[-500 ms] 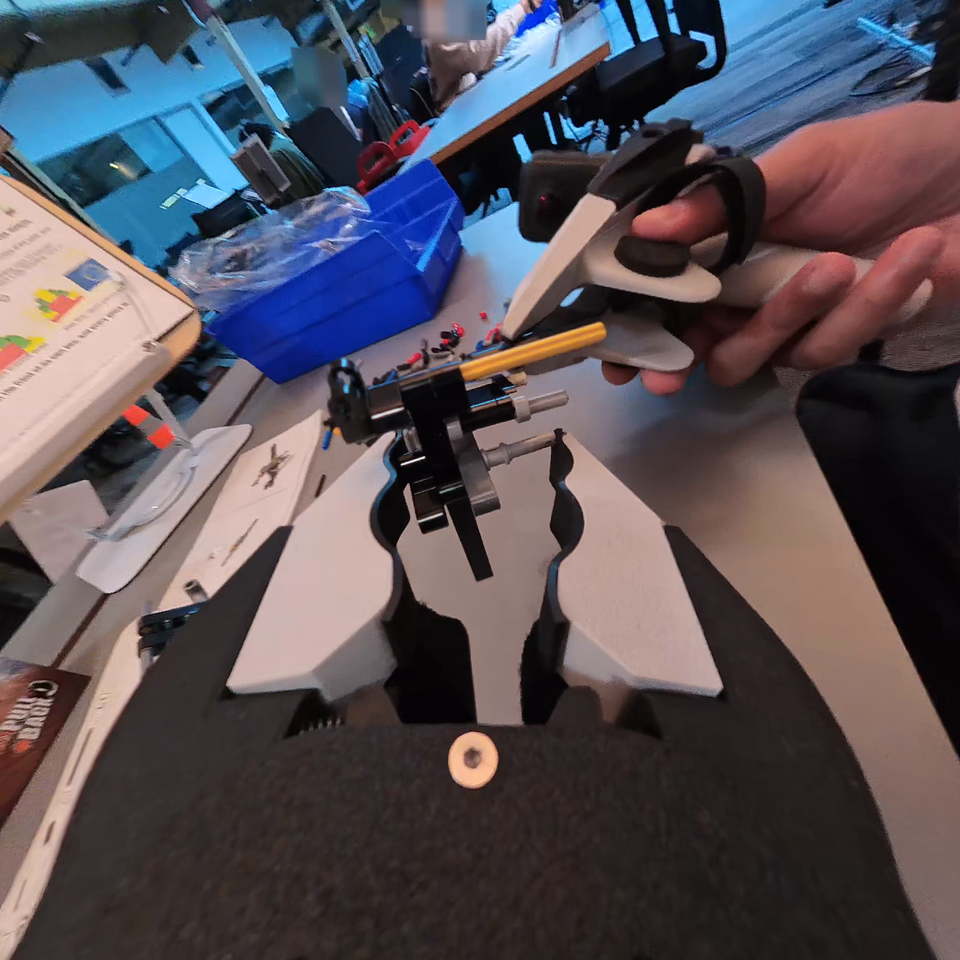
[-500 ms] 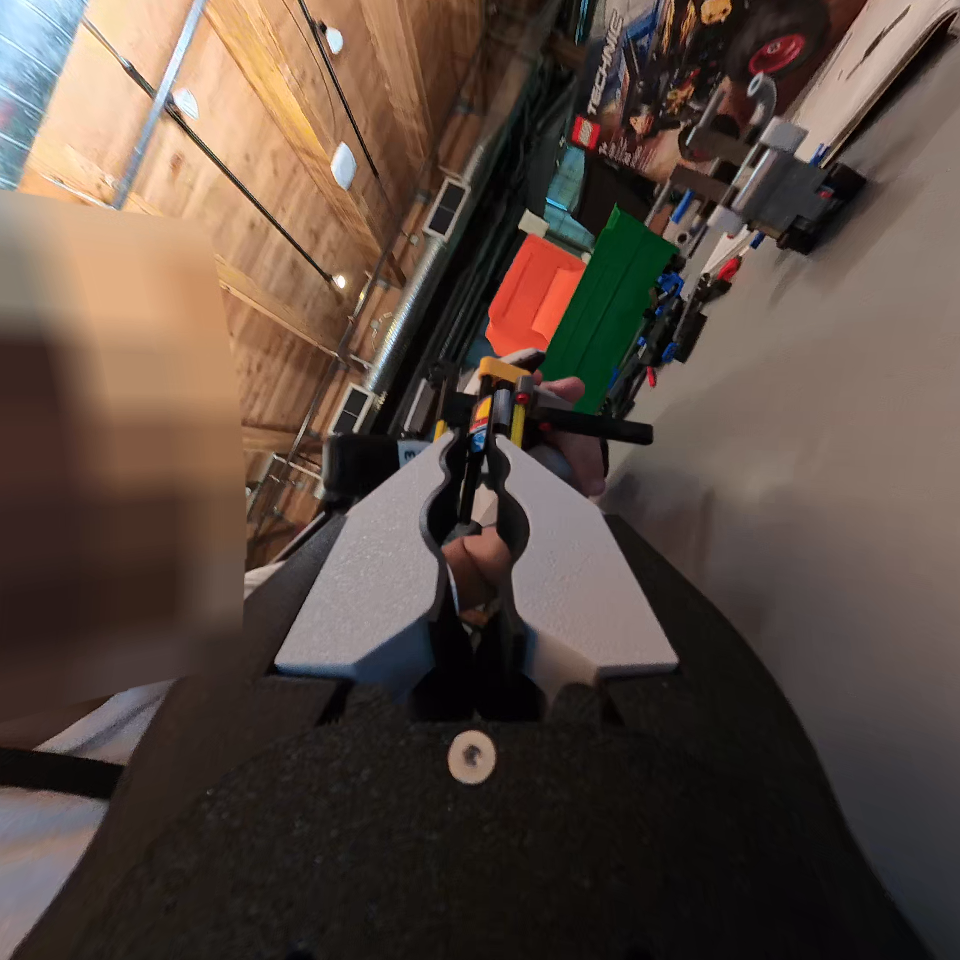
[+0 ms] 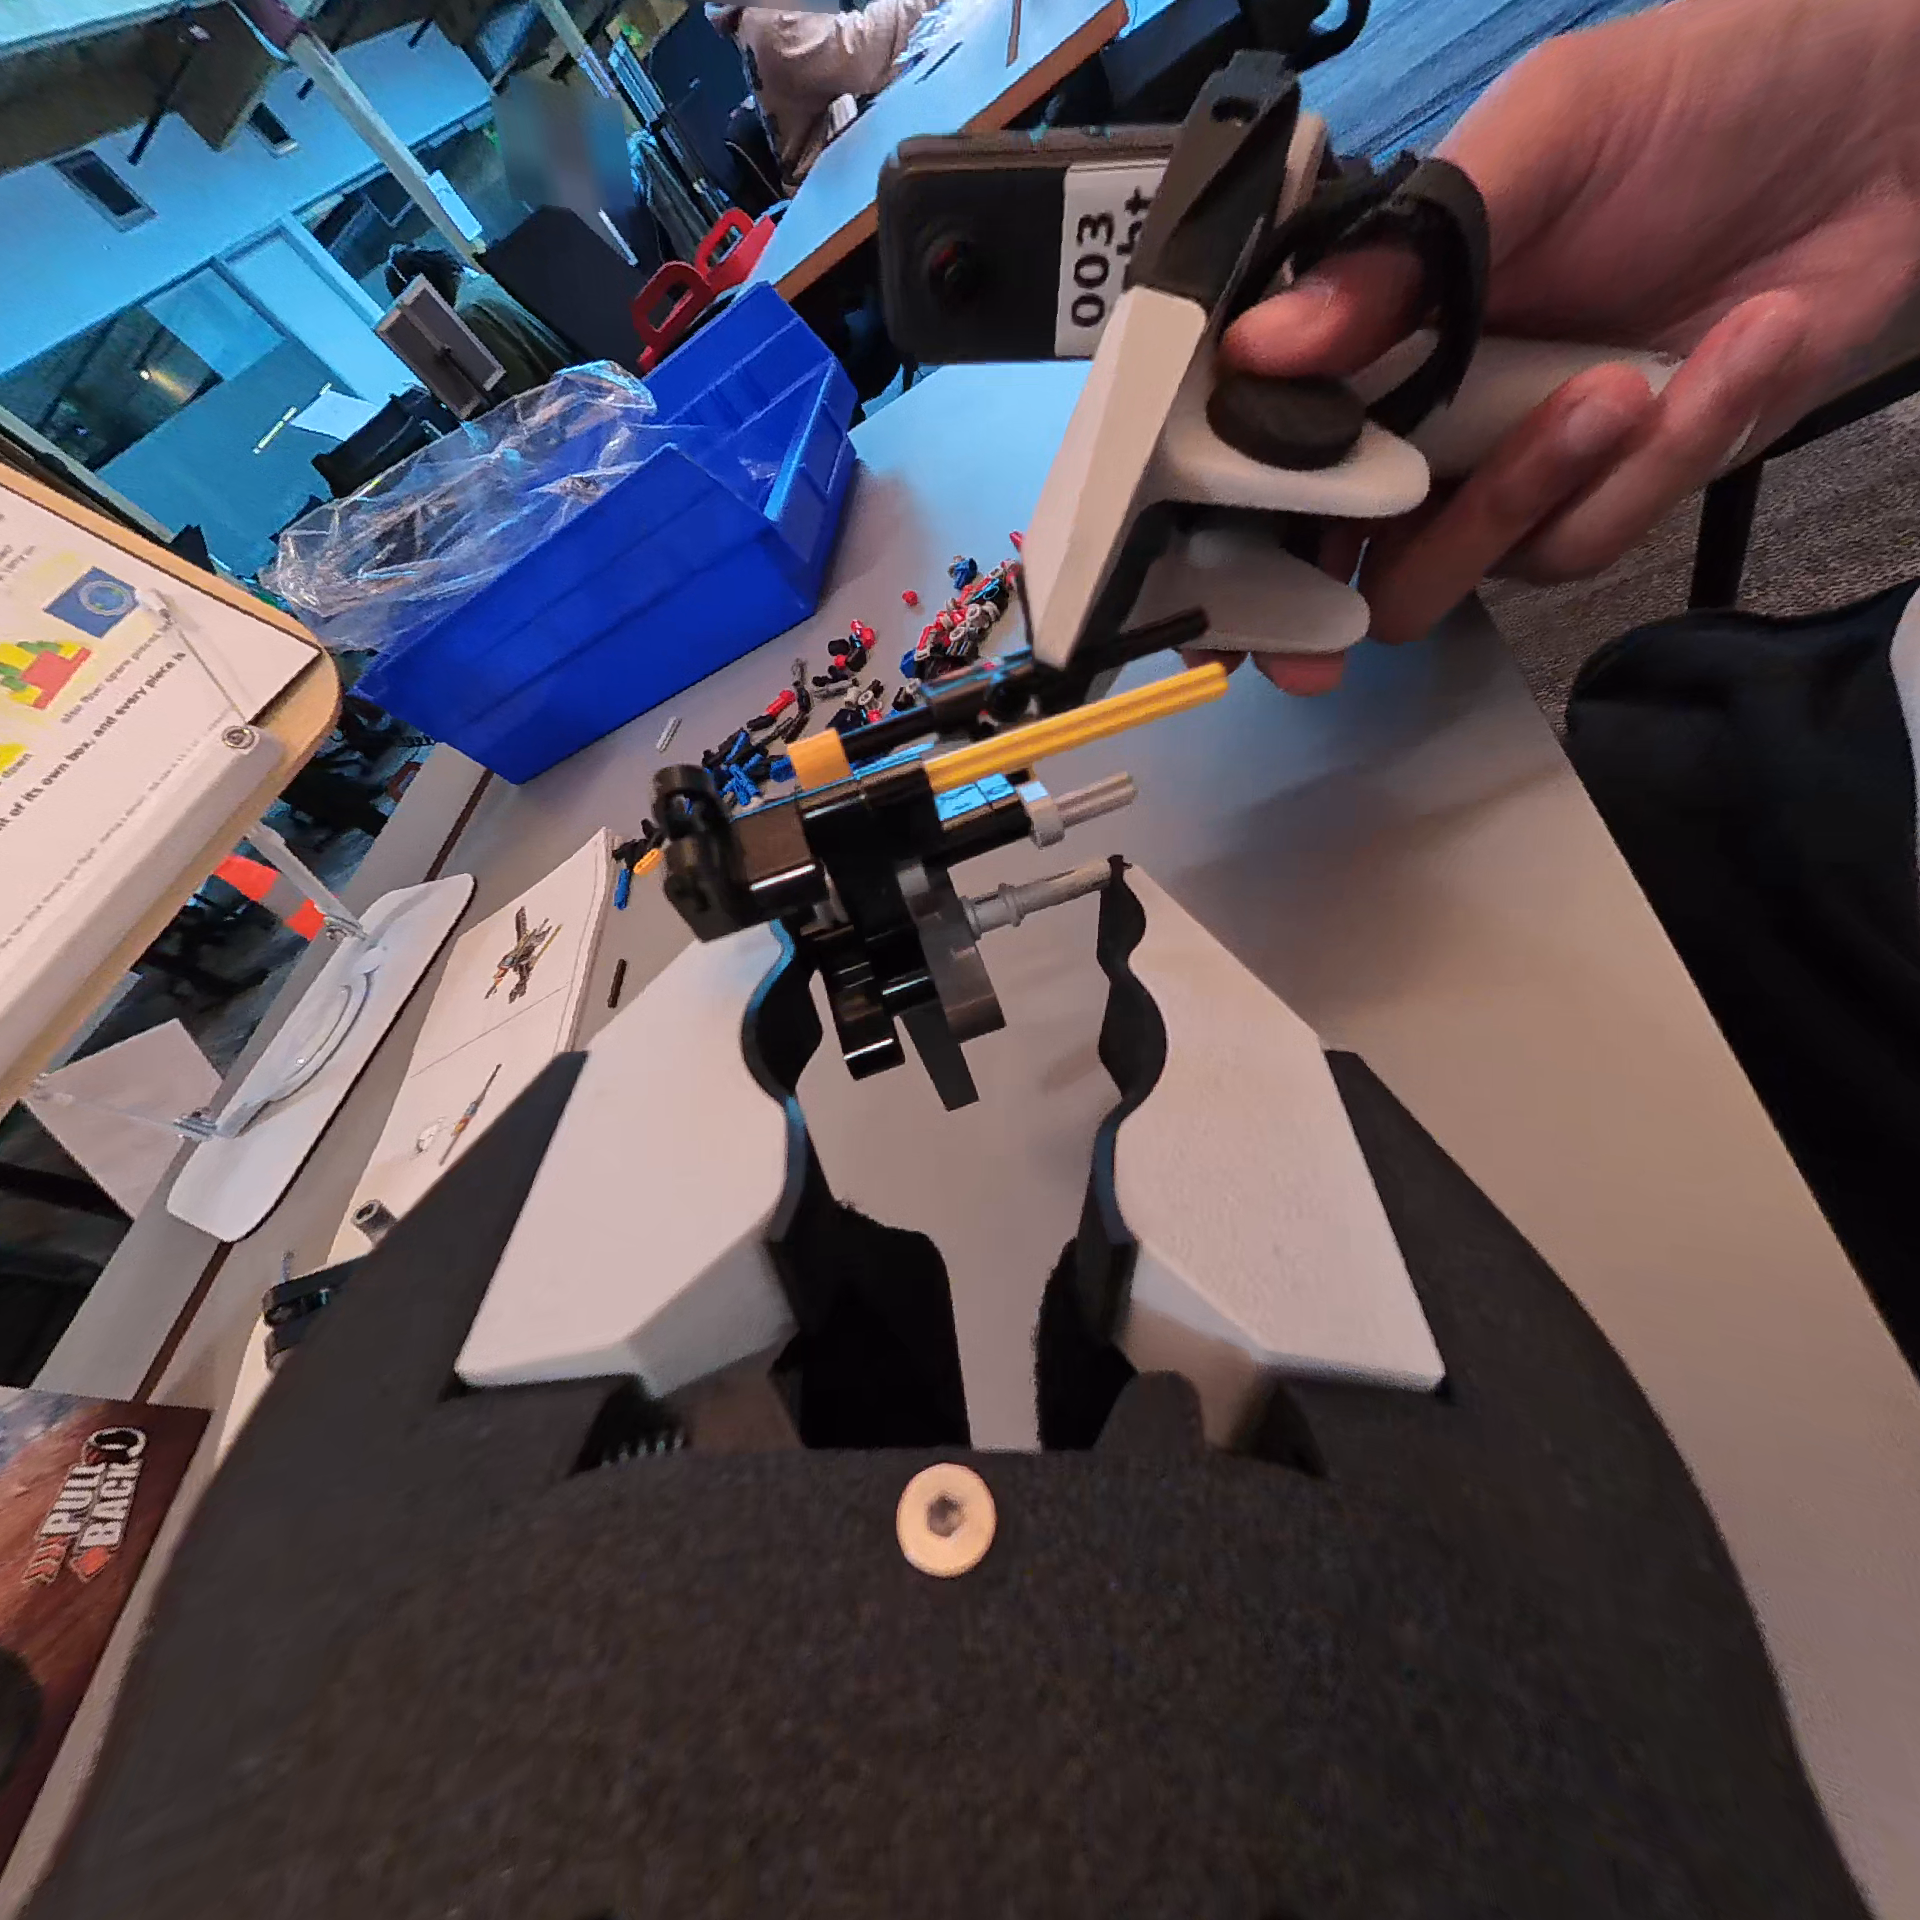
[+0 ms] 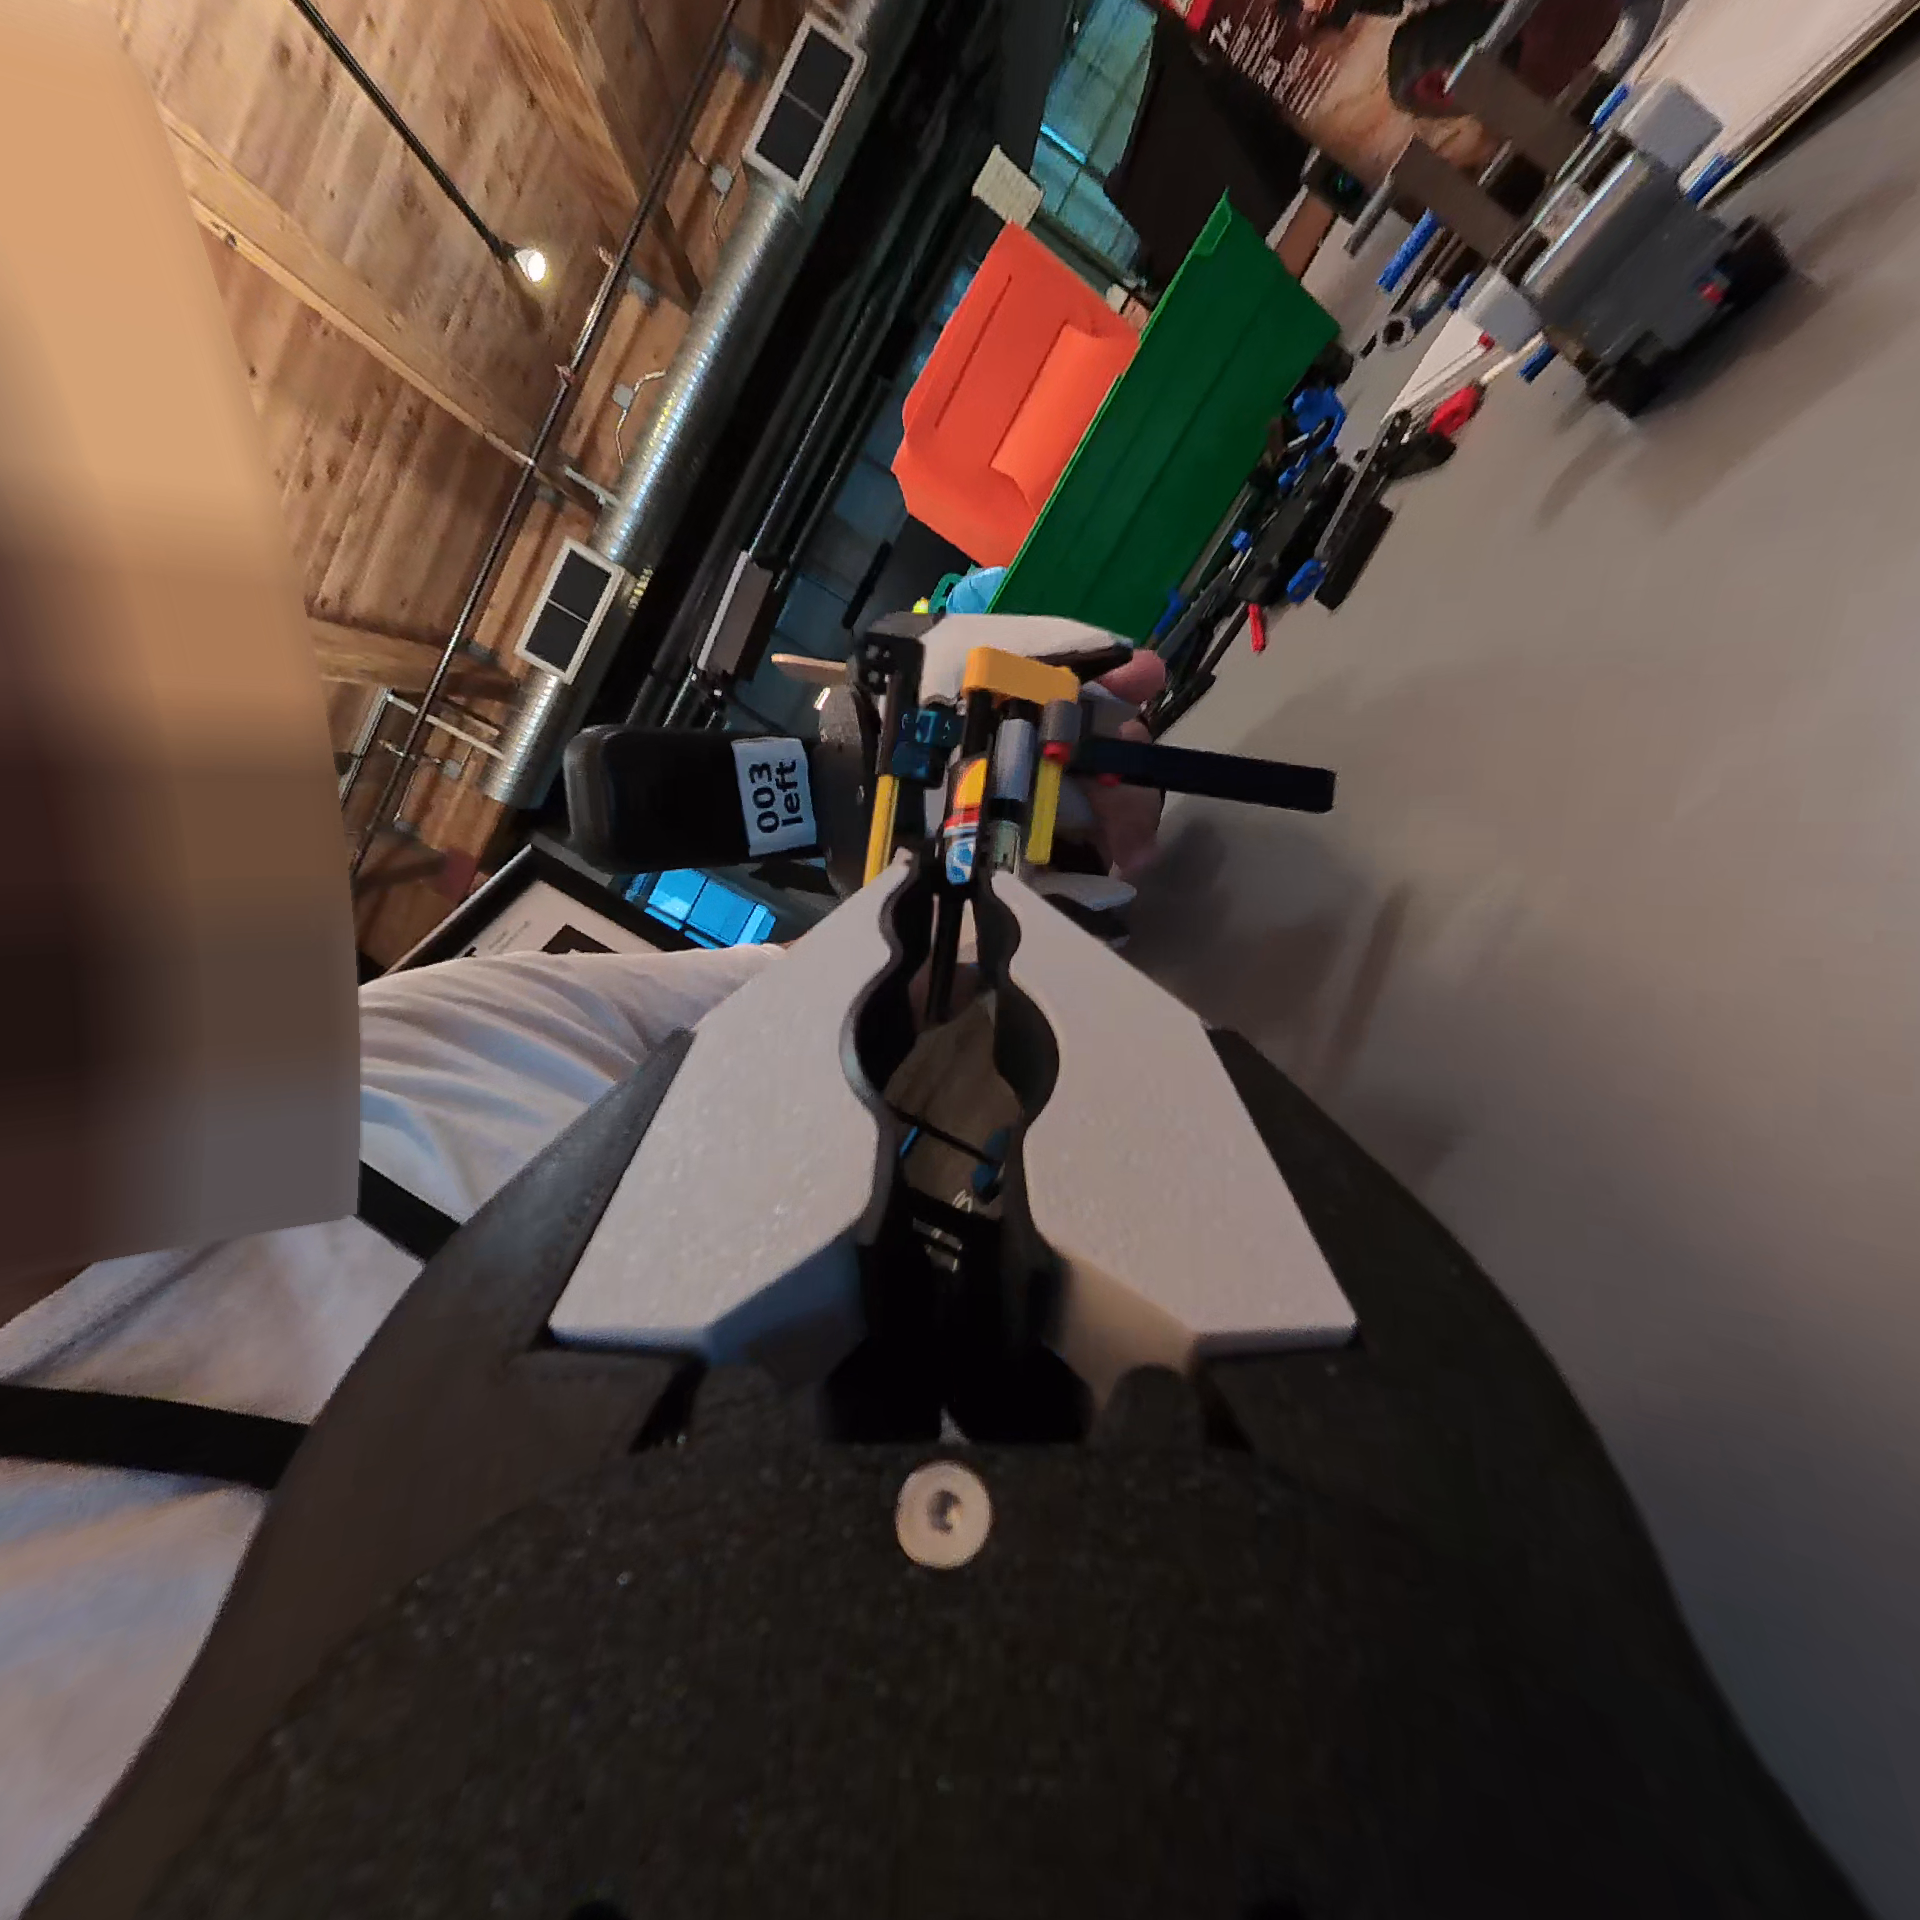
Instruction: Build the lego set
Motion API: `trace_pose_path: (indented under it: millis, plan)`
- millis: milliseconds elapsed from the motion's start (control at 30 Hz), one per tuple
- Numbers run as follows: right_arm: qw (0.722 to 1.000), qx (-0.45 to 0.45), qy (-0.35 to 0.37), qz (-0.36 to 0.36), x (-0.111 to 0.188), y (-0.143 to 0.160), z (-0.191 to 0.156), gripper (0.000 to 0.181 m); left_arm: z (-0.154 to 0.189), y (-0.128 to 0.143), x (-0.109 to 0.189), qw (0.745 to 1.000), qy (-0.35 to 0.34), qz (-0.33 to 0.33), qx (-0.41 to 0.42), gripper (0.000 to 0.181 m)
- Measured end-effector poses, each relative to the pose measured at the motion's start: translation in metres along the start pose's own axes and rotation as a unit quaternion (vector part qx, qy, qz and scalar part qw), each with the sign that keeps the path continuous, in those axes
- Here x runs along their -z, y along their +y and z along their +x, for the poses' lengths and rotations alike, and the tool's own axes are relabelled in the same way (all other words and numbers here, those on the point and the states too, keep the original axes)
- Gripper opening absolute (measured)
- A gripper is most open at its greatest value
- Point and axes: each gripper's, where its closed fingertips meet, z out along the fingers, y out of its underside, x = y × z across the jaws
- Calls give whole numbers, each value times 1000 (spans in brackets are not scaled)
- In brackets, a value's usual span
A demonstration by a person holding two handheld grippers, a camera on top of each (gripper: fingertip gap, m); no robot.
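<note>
**One assembly, two grippers, three bins**

Left wrist view: the left gripper (image 3: 945, 935) stands spread, and the lego assembly (image 3: 873, 862) sits between its tips above the table (image 3: 1455, 1039). One blue bin (image 3: 623, 613) holds crumpled plastic.

Right wrist view: the right gripper (image 4: 951, 883) pinches a thin black axle (image 4: 943, 956) of the assembly. One orange bin (image 4: 1008, 405) and one green bin (image 4: 1174, 426) stand together; their contents are hidden.

Even indoor light, bluish cast left view; soft shadows; wide-angle edge warp; right view bkgd motion-blurred.
</note>
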Motion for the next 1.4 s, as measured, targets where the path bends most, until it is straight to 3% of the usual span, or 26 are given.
trace_pose_path:
  millis: [600,1133,1167,1200,1300,1400]
  plan:
    - [1000,-3,7,-27,3,12,8,5,10,5,1,995,-2,-32,-91,50]
    - [999,-8,6,-48,3,18,10,5,17,11,1,994,25,-49,-92,50]
    - [999,-9,3,-47,4,17,9,5,16,12,1,994,19,-52,-98,49]
    - [999,-15,-14,-34,5,13,4,4,14,14,2,991,6,-63,-117,30]
    - [999,-18,-7,-38,5,14,7,4,10,16,2,986,-19,-70,-152,30]
    - [999,-19,5,-35,5,13,11,5,8,17,0,990,-19,-63,-127,31]
